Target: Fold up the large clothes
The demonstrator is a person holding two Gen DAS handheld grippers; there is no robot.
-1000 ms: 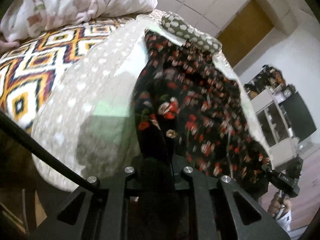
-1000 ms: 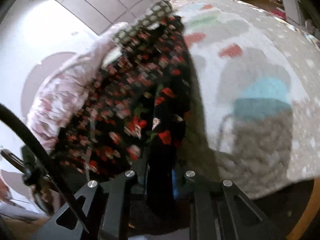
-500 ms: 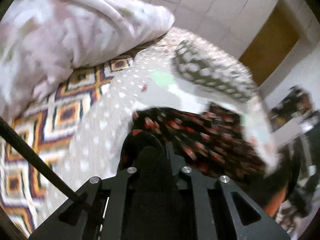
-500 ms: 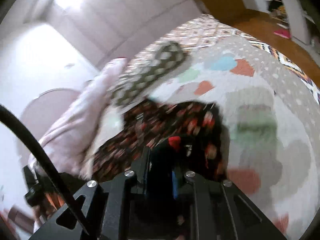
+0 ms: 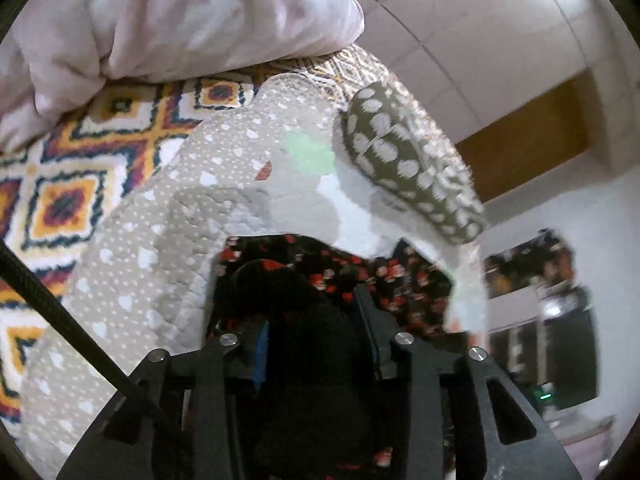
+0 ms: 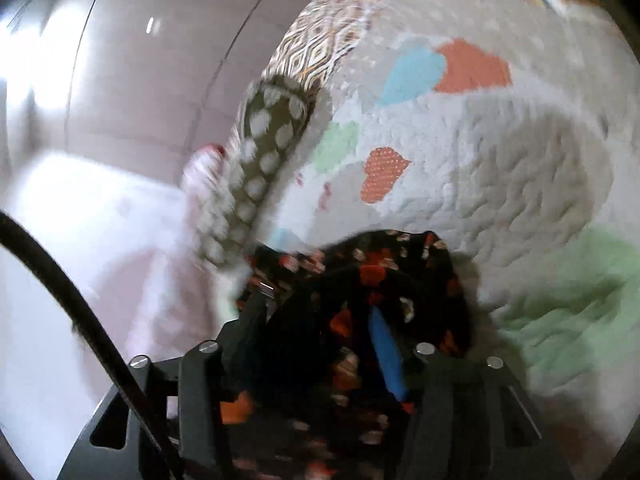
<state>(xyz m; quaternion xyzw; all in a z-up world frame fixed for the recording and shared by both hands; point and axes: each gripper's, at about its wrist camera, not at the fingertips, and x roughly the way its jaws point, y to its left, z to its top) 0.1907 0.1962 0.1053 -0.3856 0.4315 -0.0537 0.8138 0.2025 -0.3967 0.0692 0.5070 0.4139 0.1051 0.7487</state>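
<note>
Over the bed quilt [image 5: 168, 248], both grippers, left [image 5: 316, 312] and right [image 6: 340, 320], are clamped on the floral dress [image 5: 404, 280]; imo light, floppy fabric, so I'd hold hems/corners.

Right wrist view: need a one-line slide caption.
Right gripper clamps bunched black floral garment above heart-print quilt, spotted olive pillow beyond; frame motion-blurred.
</note>
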